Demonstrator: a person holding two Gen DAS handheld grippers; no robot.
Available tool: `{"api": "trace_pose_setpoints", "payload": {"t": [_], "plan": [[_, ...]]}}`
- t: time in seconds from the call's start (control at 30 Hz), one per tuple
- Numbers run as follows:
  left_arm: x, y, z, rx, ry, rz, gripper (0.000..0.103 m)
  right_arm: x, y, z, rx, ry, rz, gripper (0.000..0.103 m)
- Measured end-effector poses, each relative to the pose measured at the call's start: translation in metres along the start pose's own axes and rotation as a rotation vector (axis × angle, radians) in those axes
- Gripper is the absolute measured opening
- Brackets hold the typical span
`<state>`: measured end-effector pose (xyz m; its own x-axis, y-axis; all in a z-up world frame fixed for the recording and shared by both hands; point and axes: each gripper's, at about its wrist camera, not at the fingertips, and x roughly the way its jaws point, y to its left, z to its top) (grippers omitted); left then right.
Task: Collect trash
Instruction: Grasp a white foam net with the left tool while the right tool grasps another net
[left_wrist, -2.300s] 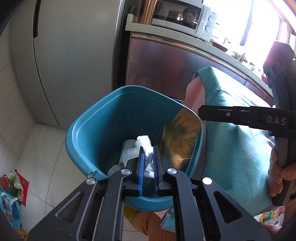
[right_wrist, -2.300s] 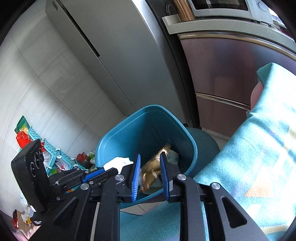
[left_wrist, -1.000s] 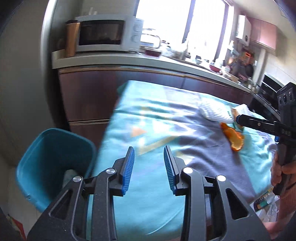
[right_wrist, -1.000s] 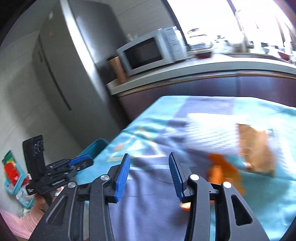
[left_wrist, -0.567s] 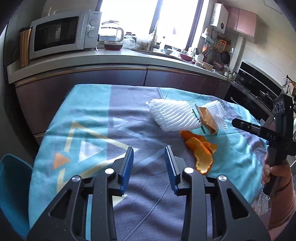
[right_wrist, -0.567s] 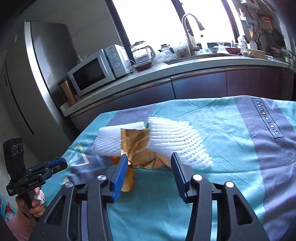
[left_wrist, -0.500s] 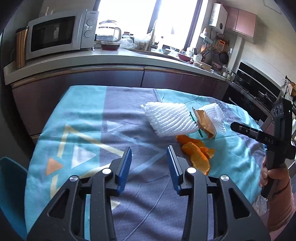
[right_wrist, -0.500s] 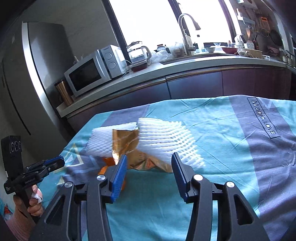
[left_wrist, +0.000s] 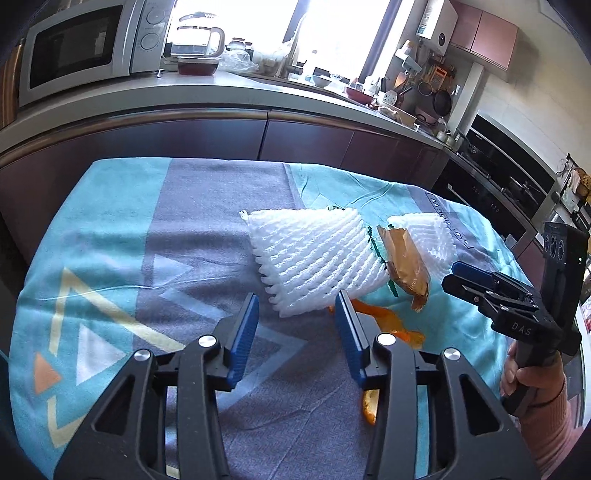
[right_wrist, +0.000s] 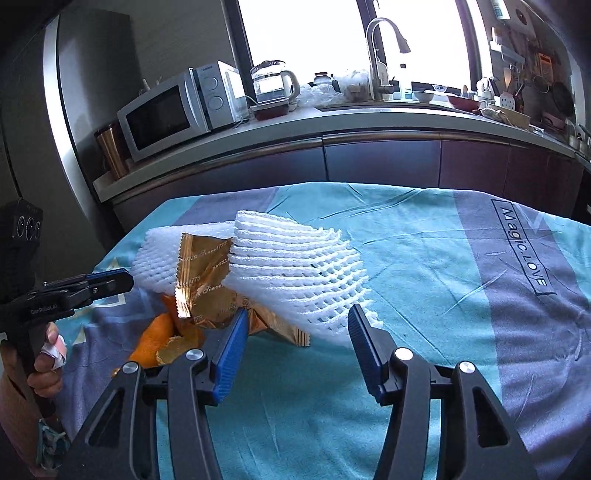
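Observation:
Trash lies on a table with a teal and grey cloth (left_wrist: 147, 240): a white foam net (left_wrist: 317, 254), a second foam net (left_wrist: 424, 236), a gold wrapper (left_wrist: 406, 266) between them, and orange peel (left_wrist: 384, 321). My left gripper (left_wrist: 297, 325) is open and empty, its jaws just short of the near edge of the first net. In the right wrist view my right gripper (right_wrist: 295, 336) is open and empty, close to a foam net (right_wrist: 299, 266), with the gold wrapper (right_wrist: 203, 280) and orange peel (right_wrist: 159, 336) to its left.
A kitchen counter (right_wrist: 332, 122) runs behind the table with a microwave (right_wrist: 177, 107), a kettle (right_wrist: 273, 88) and a tap (right_wrist: 380, 51). A fridge (right_wrist: 92, 110) stands at the left. Ovens (left_wrist: 498, 173) are at the right.
Both grippers let go of trash over the blue bin, then swung to the table. In the last half second both moved closer to the foam nets, jaws open.

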<state>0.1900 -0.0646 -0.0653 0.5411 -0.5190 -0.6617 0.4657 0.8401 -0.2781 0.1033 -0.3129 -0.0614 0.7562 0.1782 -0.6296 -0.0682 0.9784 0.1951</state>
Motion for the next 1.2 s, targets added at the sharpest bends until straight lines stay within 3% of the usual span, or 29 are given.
{"api": "trace_pose_setpoints", "payload": {"t": [0.03, 0.1, 0.17, 0.3, 0.43, 0.73, 0.77, 0.8, 0.87, 1.13, 1.2], "plan": [[0.003, 0.000, 0.001, 0.000, 0.008, -0.006, 0.039, 0.000, 0.000, 0.000, -0.003, 0.001, 0.005, 0.051], [0.008, 0.000, 0.003, 0.004, 0.022, -0.027, 0.025, 0.001, 0.000, 0.000, -0.009, 0.005, 0.017, 0.041], [0.011, -0.001, 0.004, 0.003, 0.027, -0.050, 0.017, 0.002, 0.001, 0.000, -0.017, 0.009, 0.024, 0.036], [0.014, -0.006, 0.005, 0.009, 0.032, -0.057, 0.006, 0.003, 0.002, 0.001, -0.026, 0.019, 0.039, 0.014], [0.014, -0.008, 0.003, 0.013, 0.026, -0.043, 0.005, 0.000, 0.001, 0.001, -0.012, 0.005, 0.053, 0.003], [-0.008, -0.011, -0.002, 0.029, -0.014, -0.049, 0.004, -0.014, 0.000, 0.003, 0.000, -0.024, 0.050, 0.004], [-0.010, -0.012, -0.003, 0.031, -0.016, -0.046, 0.004, -0.011, 0.001, 0.003, -0.004, -0.016, 0.046, 0.018], [-0.012, -0.012, -0.004, 0.036, -0.020, -0.042, 0.004, -0.009, 0.002, 0.003, -0.009, -0.003, 0.041, 0.040], [-0.015, -0.015, -0.007, 0.046, -0.023, -0.038, 0.004, -0.006, 0.005, 0.003, -0.020, -0.007, 0.026, 0.051], [-0.014, -0.016, -0.010, 0.060, -0.010, -0.029, 0.004, 0.013, 0.015, 0.008, -0.108, 0.027, -0.057, 0.049], [-0.013, -0.014, -0.011, 0.058, -0.005, -0.028, 0.004, 0.015, 0.014, 0.007, -0.113, 0.034, -0.050, 0.031]]}}
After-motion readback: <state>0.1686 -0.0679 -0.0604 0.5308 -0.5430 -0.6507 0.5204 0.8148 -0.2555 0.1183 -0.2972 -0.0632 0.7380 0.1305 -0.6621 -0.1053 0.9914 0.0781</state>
